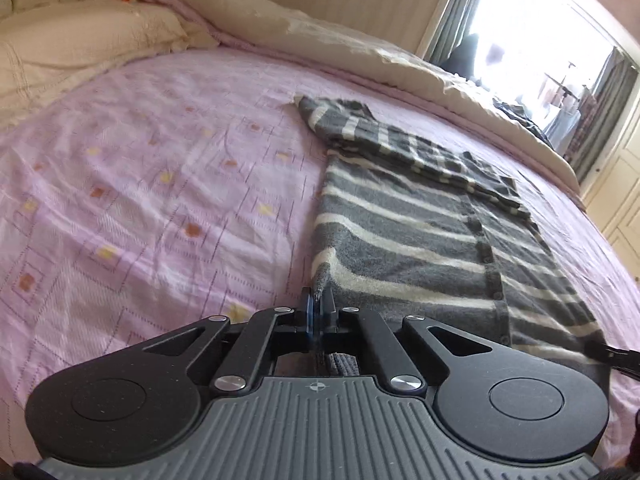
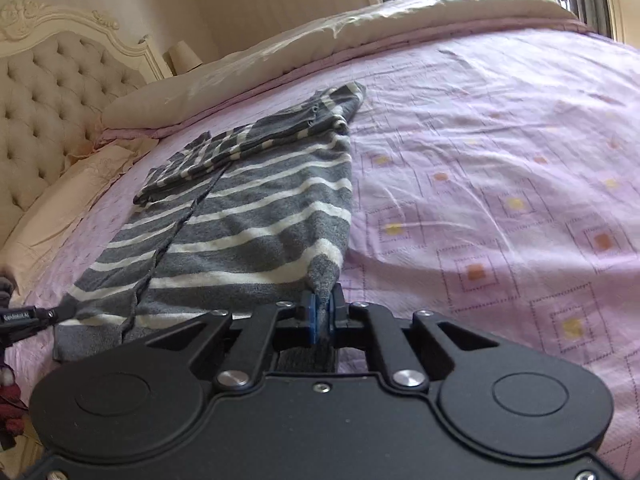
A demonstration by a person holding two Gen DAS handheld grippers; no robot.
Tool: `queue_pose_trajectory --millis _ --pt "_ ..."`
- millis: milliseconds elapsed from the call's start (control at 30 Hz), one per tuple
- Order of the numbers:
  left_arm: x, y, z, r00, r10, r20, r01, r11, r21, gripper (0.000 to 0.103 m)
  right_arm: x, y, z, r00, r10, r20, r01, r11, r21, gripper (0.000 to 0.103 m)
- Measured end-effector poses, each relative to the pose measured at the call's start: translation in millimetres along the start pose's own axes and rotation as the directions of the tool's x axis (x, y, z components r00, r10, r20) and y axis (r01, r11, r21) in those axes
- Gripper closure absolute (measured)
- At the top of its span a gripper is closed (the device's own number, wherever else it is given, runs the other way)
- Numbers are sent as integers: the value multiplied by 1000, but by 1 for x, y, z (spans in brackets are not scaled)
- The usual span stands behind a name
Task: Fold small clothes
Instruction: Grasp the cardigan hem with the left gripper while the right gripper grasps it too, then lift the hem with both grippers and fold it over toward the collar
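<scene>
Your left gripper point(image 1: 320, 300) and right gripper point(image 2: 323, 298) each pinch a hem corner of the striped cardigan point(image 1: 420, 216) lying on the bed point(image 1: 160, 184).

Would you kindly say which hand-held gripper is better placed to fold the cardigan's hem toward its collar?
Neither alone: the left hand-held gripper and right hand-held gripper each pinch a hem corner of the striped cardigan, so likely both together.

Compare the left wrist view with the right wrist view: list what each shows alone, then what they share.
Left wrist only: the bright window with curtains, and a white cabinet door.
Right wrist only: the tufted headboard and a lamp shade.
Both: the striped grey cardigan on the pink bedsheet, with left tongs and right tongs each shut on a hem corner.
</scene>
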State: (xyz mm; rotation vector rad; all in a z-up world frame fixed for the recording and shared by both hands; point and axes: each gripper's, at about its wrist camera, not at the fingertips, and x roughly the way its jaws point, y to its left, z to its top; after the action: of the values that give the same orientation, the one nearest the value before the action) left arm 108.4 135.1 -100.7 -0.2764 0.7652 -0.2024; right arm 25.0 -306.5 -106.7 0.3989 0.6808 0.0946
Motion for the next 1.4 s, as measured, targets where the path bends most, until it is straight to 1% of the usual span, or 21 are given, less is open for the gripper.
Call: queue_pose_trajectory --millis 33,100,167,200,233,267,300,400,500,700,733,767,800,833,867,933,1067,1133,1233,1333,1400 --pt "2 5 -2 1000 -13 -10 13 1000 -28 100 3 -3 -2 1000 9 -10 -9 1000 9 91" --pt "1 4 -3 1000 -22 -3 22 1000 -11 99 3 -1 -2 1000 21 0 -21 1000 1 89" --pt "-2 -1 -4 999 -39 -2 39 999 7 96 2 1 -2 999 44 3 -44 999 14 74" --pt "-2 -4 -5 998 -55 -10 55 998 15 83 1 1 -3 999 47 7 -47 999 22 69" --pt "-3 -5 -6 997 -77 -21 78 997 28 75 -1 1 -5 998 54 6 -55 998 23 61" --pt "-6 -7 -9 994 -105 -23 106 993 45 63 -4 1 -7 998 61 5 -61 998 21 60" --pt "-8 -8 -12 993 -115 -30 116 992 53 55 -7 1 -9 998 66 3 -66 998 21 60" --pt "-14 -12 -21 992 -121 -35 123 990 68 48 -18 -2 -19 996 93 -8 -93 995 36 59" --pt "-14 -10 -23 991 -130 -22 130 990 47 48 -26 -4 -28 994 110 -5 -110 993 45 59" --pt "-11 -7 -20 989 -145 -14 144 989 -8 51 -26 -5 -32 990 137 16 -138 987 82 57" --pt "-11 -6 -19 989 -145 -14 144 989 -13 57 -24 -5 -31 990 141 17 -142 986 85 57" --pt "-9 -5 -19 989 -148 -24 147 989 -25 74 -23 -4 -30 990 141 16 -142 986 83 61" --pt "-6 -3 -19 988 -149 -33 148 988 -46 86 -22 -2 -30 990 138 12 -138 987 76 65" --pt "-5 0 -19 988 -152 -33 149 986 -73 92 -19 -1 -29 991 134 1 -133 988 72 85" --pt "-4 4 -19 985 -169 -40 164 981 -101 98 -16 0 -29 991 133 -15 -132 988 75 90" --pt "-4 11 -19 981 -191 -32 184 969 -165 98 -16 -2 -28 986 168 -11 -166 980 109 91" --pt "-16 18 -5 969 -245 25 244 937 -250 98 -32 -4 -8 969 239 69 -247 958 145 91" --pt "-21 16 10 965 -257 61 264 933 -245 99 -37 -4 10 959 260 114 -275 951 144 92" --pt "-24 7 43 950 -286 128 308 923 -228 99 -36 -3 44 940 291 180 -317 938 140 92" --pt "-16 -2 83 934 -307 184 342 916 -208 99 -23 -2 81 920 317 231 -354 925 140 92" --pt "-5 -9 110 924 -313 218 353 918 -182 99 -10 1 106 918 307 251 -343 932 114 92"
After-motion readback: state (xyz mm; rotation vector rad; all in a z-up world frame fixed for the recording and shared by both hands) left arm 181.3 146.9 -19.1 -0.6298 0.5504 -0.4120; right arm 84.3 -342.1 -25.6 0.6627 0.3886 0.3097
